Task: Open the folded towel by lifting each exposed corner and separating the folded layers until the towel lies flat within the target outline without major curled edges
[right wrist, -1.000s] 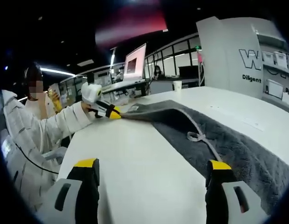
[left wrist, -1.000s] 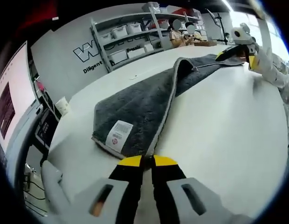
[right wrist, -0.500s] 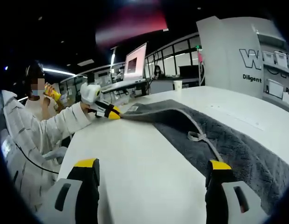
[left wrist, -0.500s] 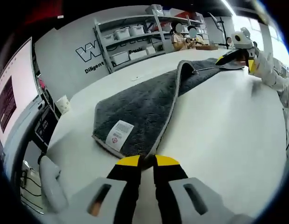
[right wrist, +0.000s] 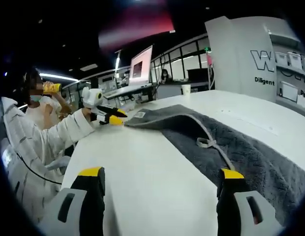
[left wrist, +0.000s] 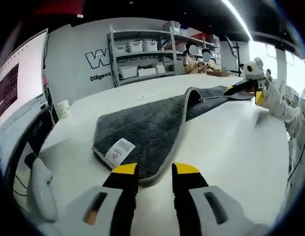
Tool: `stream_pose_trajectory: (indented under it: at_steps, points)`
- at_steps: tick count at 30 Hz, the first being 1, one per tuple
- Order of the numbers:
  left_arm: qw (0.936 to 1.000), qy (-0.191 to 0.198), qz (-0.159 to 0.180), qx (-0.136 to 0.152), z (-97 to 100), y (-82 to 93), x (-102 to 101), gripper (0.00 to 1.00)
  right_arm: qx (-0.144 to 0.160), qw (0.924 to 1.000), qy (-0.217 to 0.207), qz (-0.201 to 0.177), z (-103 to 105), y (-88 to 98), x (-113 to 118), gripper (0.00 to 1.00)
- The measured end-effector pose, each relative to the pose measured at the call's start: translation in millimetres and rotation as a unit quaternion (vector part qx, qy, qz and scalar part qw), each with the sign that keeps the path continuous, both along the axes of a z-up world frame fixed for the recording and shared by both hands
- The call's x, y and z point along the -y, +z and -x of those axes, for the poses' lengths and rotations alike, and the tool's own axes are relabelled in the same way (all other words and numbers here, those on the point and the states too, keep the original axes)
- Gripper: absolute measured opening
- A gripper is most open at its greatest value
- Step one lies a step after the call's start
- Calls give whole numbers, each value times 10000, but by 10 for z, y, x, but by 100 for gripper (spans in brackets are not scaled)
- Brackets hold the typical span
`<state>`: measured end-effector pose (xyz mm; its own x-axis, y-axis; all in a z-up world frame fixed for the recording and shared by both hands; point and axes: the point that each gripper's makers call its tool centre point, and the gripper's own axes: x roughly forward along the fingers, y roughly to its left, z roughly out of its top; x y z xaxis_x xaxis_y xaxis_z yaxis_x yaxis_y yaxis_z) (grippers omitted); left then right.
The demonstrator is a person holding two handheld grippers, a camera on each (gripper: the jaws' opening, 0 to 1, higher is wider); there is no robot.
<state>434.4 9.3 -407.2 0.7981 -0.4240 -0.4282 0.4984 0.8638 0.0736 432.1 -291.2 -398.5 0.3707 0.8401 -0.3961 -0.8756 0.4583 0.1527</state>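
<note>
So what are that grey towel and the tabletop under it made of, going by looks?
The towel looks like plush microfibre or terry: a fuzzy, matte dark-grey pile, edged with a smooth lighter-grey sewn binding and a hanging loop, plus a white printed label. Which fibre it is cannot be told. The table appears to be a smooth white laminate or painted board, with a faint sheen and no visible grain.

The towel (right wrist: 251,157) runs out past the right gripper view's edge, hiding its far corner. In the left gripper view, the label (left wrist: 119,150) print is too small to read, and the towel's folded-under layer is hidden.
</note>
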Motion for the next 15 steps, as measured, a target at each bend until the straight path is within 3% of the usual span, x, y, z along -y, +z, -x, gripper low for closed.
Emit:
stream_pose_trajectory:
  at_steps: [4, 6, 7, 9, 11, 15]
  points:
    - [10000, -33, 29, 69, -8, 30, 54, 38, 3, 10000, 11, 7, 3, -6, -1, 94]
    - [9997, -120, 208, 52, 2, 44, 128, 42, 3, 10000, 6, 2, 4, -5, -1, 94]
    - [9988, -235, 418, 22, 18, 57, 215, 49, 11, 10000, -9, -32, 1, 6, -1, 94]
    - [9984, -258, 493, 29, 15, 65, 264, 62, 5, 10000, -6, -53, 3, 13, 0, 94]
    - [9985, -296, 466, 13, 16, 57, 318, 71, 14, 10000, -13, -45, -1, 13, 4, 94]
    - [9984, -446, 356, -40, 10, 40, 413, 76, -4, 10000, -22, -38, -5, 4, 6, 94]
